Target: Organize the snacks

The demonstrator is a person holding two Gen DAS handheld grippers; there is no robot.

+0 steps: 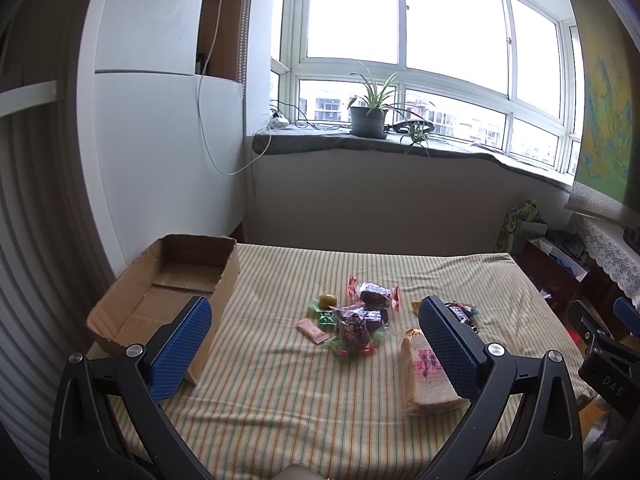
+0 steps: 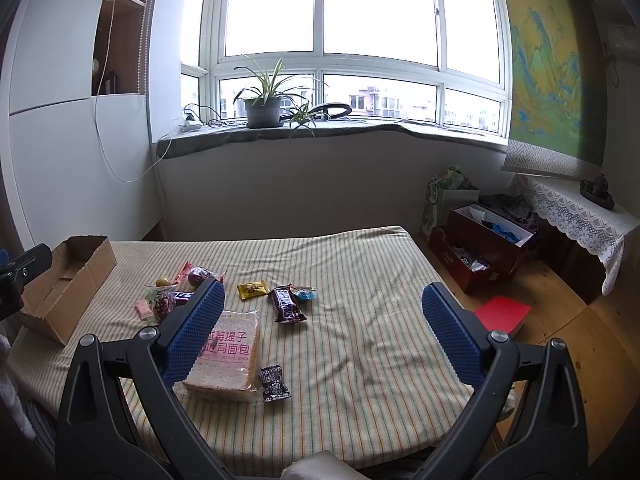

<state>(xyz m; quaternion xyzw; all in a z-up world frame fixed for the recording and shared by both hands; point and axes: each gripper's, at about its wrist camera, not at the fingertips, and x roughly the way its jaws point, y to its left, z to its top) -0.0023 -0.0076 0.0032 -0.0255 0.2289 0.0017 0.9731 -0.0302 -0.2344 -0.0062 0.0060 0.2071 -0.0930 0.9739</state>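
Left tool [image 1: 316, 344] gapes above snacks [image 1: 356, 320] beside cardboard box [image 1: 168, 292].

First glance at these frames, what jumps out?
A scatter of wrapped snacks lies mid-table on the yellow striped cloth, with a bagged loaf of sliced bread nearest the cameras. An open brown cardboard box sits empty at the table's left edge. Both grippers, left and right, hover open, holding nothing.

Left gripper [image 1: 316, 340] and right gripper [image 2: 324, 328] hover with jaws spread wide, empty
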